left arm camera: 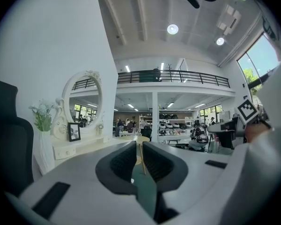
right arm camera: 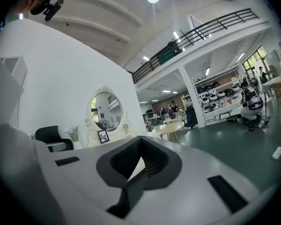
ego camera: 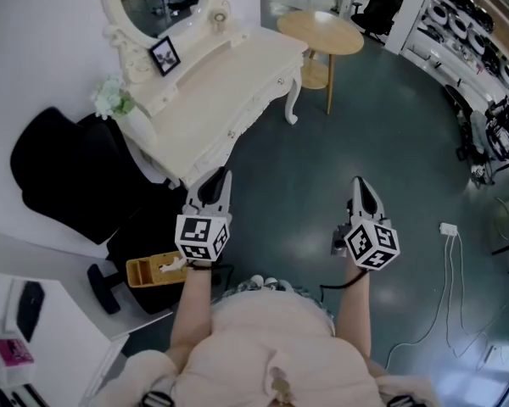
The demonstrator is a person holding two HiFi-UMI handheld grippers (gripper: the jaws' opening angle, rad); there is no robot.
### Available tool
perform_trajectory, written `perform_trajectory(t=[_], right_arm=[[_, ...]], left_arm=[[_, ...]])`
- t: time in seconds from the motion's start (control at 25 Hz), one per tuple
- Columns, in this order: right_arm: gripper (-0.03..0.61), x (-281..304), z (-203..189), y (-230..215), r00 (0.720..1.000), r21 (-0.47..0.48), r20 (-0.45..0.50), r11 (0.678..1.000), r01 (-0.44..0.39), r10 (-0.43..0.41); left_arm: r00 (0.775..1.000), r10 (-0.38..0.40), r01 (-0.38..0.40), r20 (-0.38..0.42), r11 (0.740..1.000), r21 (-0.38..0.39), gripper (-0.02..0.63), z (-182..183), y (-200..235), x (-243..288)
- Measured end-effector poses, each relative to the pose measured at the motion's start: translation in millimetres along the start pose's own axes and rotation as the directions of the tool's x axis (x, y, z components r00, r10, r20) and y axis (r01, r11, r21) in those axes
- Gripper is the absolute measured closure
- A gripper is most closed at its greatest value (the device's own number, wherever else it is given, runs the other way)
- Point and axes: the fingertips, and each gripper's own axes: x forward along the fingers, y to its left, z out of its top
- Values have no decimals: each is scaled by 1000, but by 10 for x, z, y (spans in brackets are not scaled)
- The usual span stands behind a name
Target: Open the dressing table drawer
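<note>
The white dressing table [ego camera: 229, 75] stands against the wall at the upper left, carrying an oval mirror [ego camera: 165, 2] and a small picture frame [ego camera: 165, 55]. Its drawer front [ego camera: 256, 107] with small knobs sits flush, closed. My left gripper [ego camera: 220, 176] hovers just off the table's near corner, jaws together and empty. My right gripper [ego camera: 360, 183] hangs over the bare floor further right, also shut and empty. In the left gripper view the table [left arm camera: 79, 146] lies ahead to the left of the jaws [left arm camera: 139, 149]. The right gripper view shows it [right arm camera: 107, 138] further off, left of the jaws [right arm camera: 140, 146].
A black chair [ego camera: 68, 176] sits left of the table beside white flowers [ego camera: 112, 100]. A round wooden side table [ego camera: 321, 32] stands beyond the dressing table. A yellow box [ego camera: 153, 270] lies near my left arm. A white cable and plug strip [ego camera: 448, 229] trail on the floor at right.
</note>
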Motion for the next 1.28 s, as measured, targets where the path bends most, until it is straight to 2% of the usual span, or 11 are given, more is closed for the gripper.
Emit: perform_trajectory(t=[0.04,0.08,0.12,0.2,0.32,0.56,1.28], right_arm=[[561,-4,-2,-12,1000,-1,-2,1000,1,-1],[561,-9,-2,-27,1000,-1,-4,1000,3,-3],[561,-17,-3,-45,1000,0,-5,1000,6,-6],[561,-39,-7,-84,1000,3,-8,1000,15,-15],[561,-53,-13,-127,1000,11,-14,1000,25,-25],[561,-29,-3,-128,999,11,-18,1000,29,-29],[561,230,-96,-61,996,35,0,996,86,-86]], left_arm=[[1000,-11,11,2,1000,1,580,7,-8,2],[1000,-24,24,5,1000,0,545,15,-17,2],[999,-37,37,8,999,-3,458,23,-25,-1],[998,-51,51,24,999,-9,361,49,-29,-22],[998,-58,59,37,998,-27,297,44,4,-45],[999,-31,33,20,994,-107,250,-71,136,-19],[997,-74,74,6,994,-81,244,-161,429,270]])
